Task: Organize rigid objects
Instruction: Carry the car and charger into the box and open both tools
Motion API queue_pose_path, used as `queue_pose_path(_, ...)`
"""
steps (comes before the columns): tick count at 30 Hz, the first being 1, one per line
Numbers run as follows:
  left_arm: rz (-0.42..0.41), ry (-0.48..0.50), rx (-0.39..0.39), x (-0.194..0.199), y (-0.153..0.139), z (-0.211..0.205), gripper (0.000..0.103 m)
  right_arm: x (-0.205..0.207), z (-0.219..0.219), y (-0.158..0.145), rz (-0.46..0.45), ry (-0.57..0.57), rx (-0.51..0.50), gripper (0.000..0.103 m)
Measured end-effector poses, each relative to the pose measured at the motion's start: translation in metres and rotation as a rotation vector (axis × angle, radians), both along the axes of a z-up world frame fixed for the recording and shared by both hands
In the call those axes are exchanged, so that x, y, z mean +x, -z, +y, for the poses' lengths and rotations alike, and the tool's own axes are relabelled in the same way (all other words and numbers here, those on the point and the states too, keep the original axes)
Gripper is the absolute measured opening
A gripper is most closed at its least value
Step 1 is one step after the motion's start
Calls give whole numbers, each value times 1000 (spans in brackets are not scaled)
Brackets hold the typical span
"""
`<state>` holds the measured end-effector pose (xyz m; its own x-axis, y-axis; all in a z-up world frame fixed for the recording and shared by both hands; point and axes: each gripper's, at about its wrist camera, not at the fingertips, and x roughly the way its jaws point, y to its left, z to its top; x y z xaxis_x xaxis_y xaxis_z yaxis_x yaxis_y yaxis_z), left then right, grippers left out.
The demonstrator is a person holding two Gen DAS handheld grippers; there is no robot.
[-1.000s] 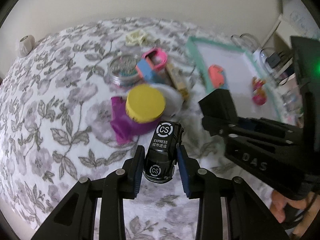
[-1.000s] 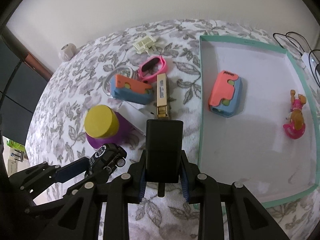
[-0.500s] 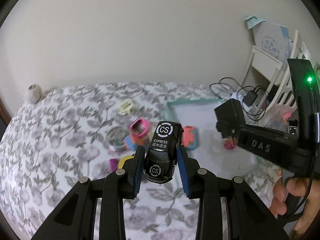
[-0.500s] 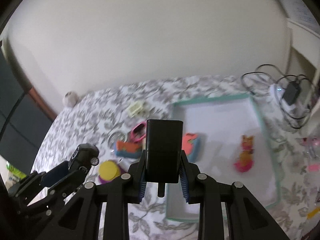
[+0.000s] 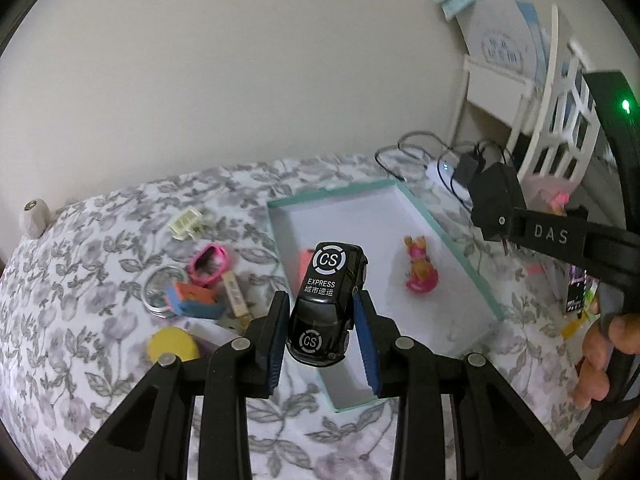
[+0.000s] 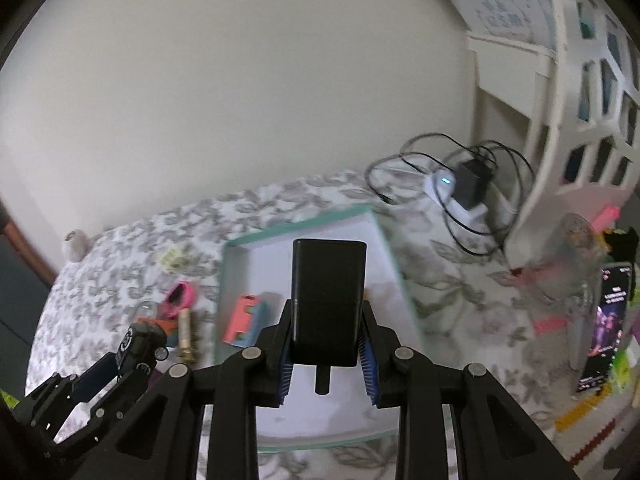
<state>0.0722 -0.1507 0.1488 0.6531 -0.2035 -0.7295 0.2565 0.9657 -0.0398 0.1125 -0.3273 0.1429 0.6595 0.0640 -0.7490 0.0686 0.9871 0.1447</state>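
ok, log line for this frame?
left hand-held gripper: shut on toy car | right hand-held gripper: shut on black charger | both above tray

Beyond your tray you have a white power strip (image 6: 448,188) with a black charger (image 6: 472,184), tangled cables (image 6: 404,172), and a lit phone (image 6: 606,324).

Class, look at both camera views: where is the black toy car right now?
The black toy car is clamped in the left gripper, held in the air over the near edge of the teal tray; the right wrist view shows it at lower left.
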Motion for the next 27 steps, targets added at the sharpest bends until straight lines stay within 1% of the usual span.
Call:
queue_pose_path(3,13,25,36,2,15,-17,35,6,-7,20,57,14,0,30)
queue_pose_path(5,36,34,46,5,25,-25,35,10,-11,35,96,17,2,30)
queue_pose_path(12,115,30,81,16,56,-39,35,15,-19,76,215,40,-15,30)
queue_pose_path(16,139,34,81,18,66,-42,35,16,-20,89,259,42,-29,30)
queue_pose_path(22,163,51,103,18,78,-50,35,17,-15,102,308,28,-48,30)
queue_pose_path(27,175,68,140,17,86,-53,35,18,-12,108,330,25,-53,31)
